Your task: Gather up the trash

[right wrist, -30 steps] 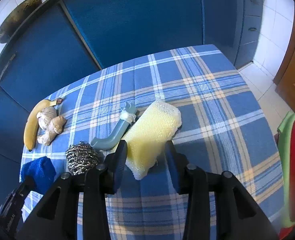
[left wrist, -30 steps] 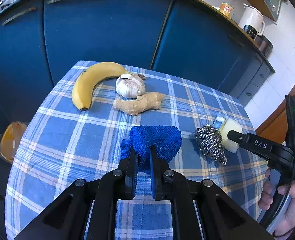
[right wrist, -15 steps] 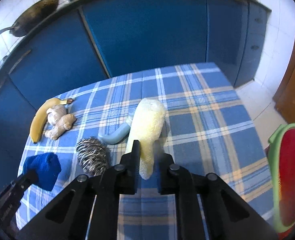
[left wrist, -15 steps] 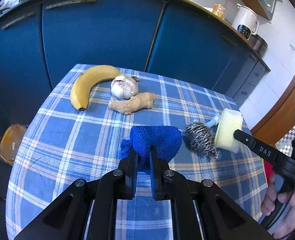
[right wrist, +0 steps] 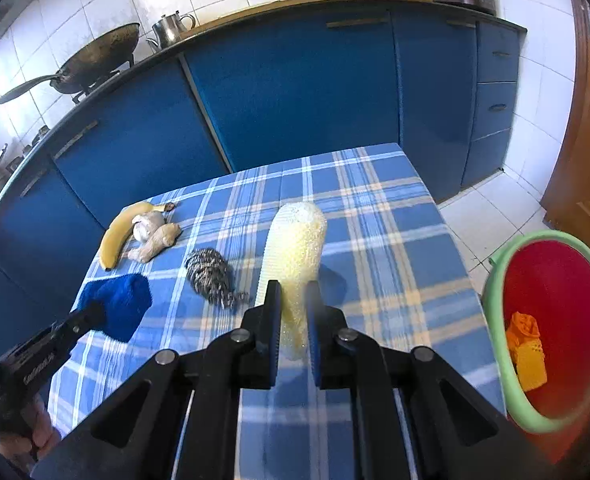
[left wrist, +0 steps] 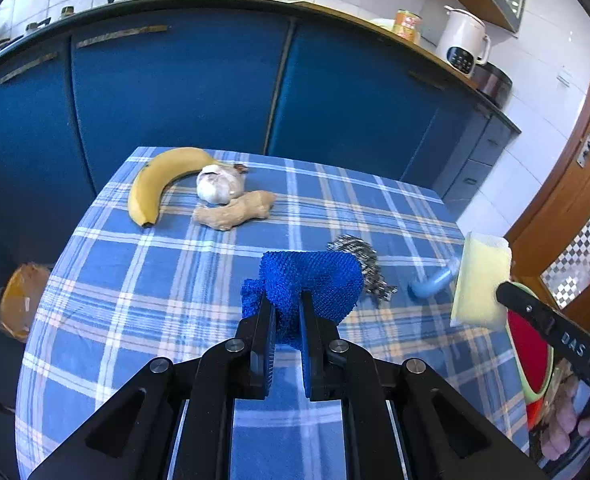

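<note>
Yellow foam sponge (right wrist: pixel 293 256) pinched tight in right gripper (right wrist: pixel 293 316), lifted off checked surface (right wrist: pixel 375 216). Left gripper (left wrist: pixel 287 316) clamped on blue knit cloth (left wrist: pixel 311 280). Red bin with green rim (right wrist: pixel 551 280) sits right; centre over the opening before releasing.

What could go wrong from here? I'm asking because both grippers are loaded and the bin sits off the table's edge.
The right gripper pinches only the near end of the yellow sponge; most sticks out, so it might sag or slip before reaching the red bin. The left gripper grips the blue cloth by a fold, so it could work loose. The steel wool scourer and blue handle lie close below, so a low swing might knock them.
</note>
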The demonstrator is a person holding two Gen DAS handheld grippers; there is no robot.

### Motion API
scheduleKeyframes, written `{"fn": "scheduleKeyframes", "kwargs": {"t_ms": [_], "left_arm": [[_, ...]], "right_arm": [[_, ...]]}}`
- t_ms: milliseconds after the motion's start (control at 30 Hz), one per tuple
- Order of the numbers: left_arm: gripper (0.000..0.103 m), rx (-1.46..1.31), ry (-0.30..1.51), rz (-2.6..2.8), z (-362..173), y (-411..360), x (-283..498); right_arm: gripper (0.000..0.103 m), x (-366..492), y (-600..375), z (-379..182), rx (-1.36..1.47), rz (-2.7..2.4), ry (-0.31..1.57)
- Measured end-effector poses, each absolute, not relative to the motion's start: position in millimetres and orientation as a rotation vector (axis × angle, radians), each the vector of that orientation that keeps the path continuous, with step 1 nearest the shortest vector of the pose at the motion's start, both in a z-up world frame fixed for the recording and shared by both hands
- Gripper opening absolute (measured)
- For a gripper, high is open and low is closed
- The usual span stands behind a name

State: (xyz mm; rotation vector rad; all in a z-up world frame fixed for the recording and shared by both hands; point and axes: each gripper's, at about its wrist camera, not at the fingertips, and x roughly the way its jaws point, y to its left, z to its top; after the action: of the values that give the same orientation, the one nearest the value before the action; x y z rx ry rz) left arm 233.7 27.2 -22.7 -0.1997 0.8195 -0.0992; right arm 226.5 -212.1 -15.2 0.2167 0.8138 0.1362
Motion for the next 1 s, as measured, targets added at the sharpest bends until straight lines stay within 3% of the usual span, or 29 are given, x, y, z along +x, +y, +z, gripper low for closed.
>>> {"fn": "scheduleKeyframes", "kwargs": {"t_ms": [1000], "left_arm": [[0.011,-0.158,0.856,-0.197,-23.5,-21.1,193.5]], "right_arm": [[0.015,150.2,-285.0,-53.2,0.245,0.083,0.990]]}}
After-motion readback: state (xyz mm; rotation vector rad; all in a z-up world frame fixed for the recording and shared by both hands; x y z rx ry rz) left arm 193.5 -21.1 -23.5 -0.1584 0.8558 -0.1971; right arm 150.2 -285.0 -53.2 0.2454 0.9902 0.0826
